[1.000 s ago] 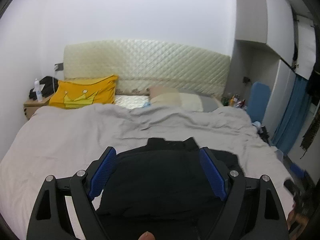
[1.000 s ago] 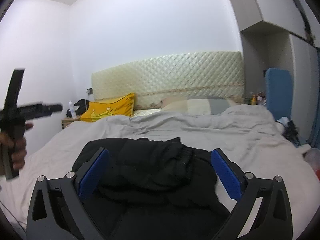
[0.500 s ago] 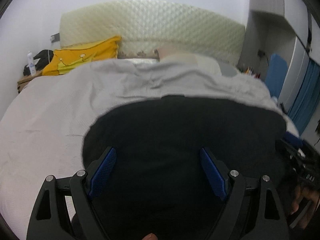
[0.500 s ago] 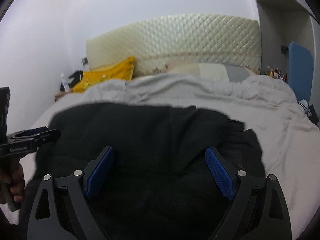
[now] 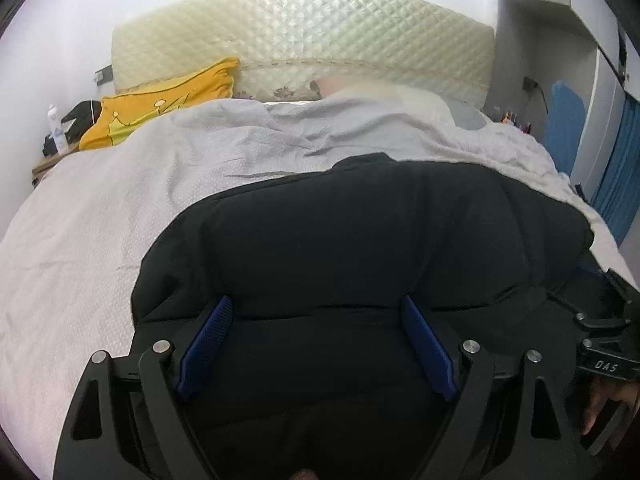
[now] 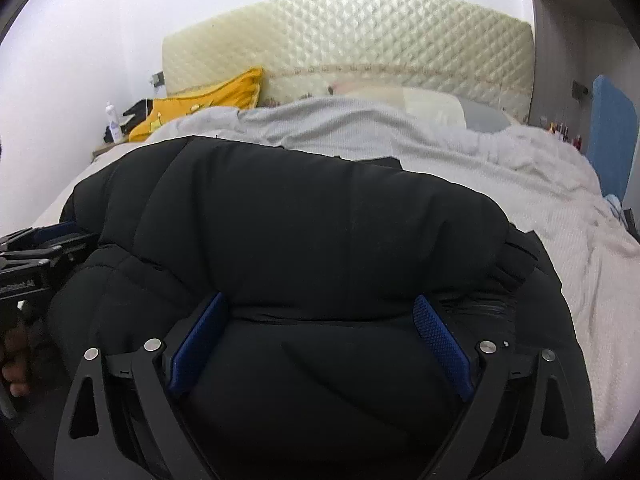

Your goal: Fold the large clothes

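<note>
at the foot end of the bed, a bulky black padded jacket lies bunched on the pale grey duvet, its puffed upper edge toward the headboard. the left tool is low over the jacket's near part, its blue pads set wide apart with the black fabric bulging up between them; the pads sit against the padding at the sides, but no pinch shows. the right tool is likewise spread wide over the jacket, its blue pads flanking a swell of fabric without squeezing it. from the left wrist view the right tool's body shows at the right edge, just beside the jacket. a yellow pillow rests at the head of the bed's left corner.
</note>
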### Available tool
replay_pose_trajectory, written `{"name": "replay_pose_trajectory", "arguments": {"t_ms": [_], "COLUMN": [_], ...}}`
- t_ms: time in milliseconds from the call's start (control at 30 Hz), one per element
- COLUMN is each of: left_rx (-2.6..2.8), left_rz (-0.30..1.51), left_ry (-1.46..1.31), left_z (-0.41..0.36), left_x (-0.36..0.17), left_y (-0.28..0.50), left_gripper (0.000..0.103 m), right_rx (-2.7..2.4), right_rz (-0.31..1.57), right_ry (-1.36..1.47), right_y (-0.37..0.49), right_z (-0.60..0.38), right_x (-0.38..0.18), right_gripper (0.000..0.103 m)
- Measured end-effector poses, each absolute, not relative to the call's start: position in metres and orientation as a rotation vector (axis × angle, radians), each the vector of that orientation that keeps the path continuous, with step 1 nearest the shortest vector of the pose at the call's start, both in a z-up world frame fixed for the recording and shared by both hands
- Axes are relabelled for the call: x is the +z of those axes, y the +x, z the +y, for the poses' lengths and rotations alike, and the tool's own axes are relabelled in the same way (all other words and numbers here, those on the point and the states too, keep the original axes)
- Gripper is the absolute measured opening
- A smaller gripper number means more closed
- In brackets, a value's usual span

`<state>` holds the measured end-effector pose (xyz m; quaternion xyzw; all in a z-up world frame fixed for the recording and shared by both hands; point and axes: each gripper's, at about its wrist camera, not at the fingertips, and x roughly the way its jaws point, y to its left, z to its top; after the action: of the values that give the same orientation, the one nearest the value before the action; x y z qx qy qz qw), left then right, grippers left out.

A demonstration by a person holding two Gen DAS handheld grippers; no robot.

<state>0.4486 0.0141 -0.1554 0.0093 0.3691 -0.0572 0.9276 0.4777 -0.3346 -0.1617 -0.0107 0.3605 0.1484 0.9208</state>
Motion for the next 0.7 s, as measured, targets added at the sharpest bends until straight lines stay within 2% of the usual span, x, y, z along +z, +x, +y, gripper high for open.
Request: {"name": "replay_pose_trajectory", "arguments": {"t_ms": [133,367,600,700], "left_rx": [-0.099,-0.057,0.032,0.056], "left_rz": [0.74,0.692,0.775,0.82], "left_ry": [0.051,0.077,-0.033,0.05], "left_z": [0.019,0.055,0.093,0.089], "left_x": [-0.136,-0.111,-0.158,-0.17], "left_y": [0.429,0.376,0.346,0.351], "left_gripper": [0.087,0.087,0.087,0.087], "right_rx": [0.352,0.322,0.206,0.173], "right_rz": [0.762,0.71,0.781,0.818], "right_ry": [-0.01,-0.035,-0.043,-0.044], "right_y": [0.458,0.411,0.386,0.388], "right_z": [-0.348,-0.402,-0.459,-0.469], "right_x": [-0.141,-0.105,-0.129,-0.147], "right_gripper": [0.089,0.089,0.089,0.091]}}
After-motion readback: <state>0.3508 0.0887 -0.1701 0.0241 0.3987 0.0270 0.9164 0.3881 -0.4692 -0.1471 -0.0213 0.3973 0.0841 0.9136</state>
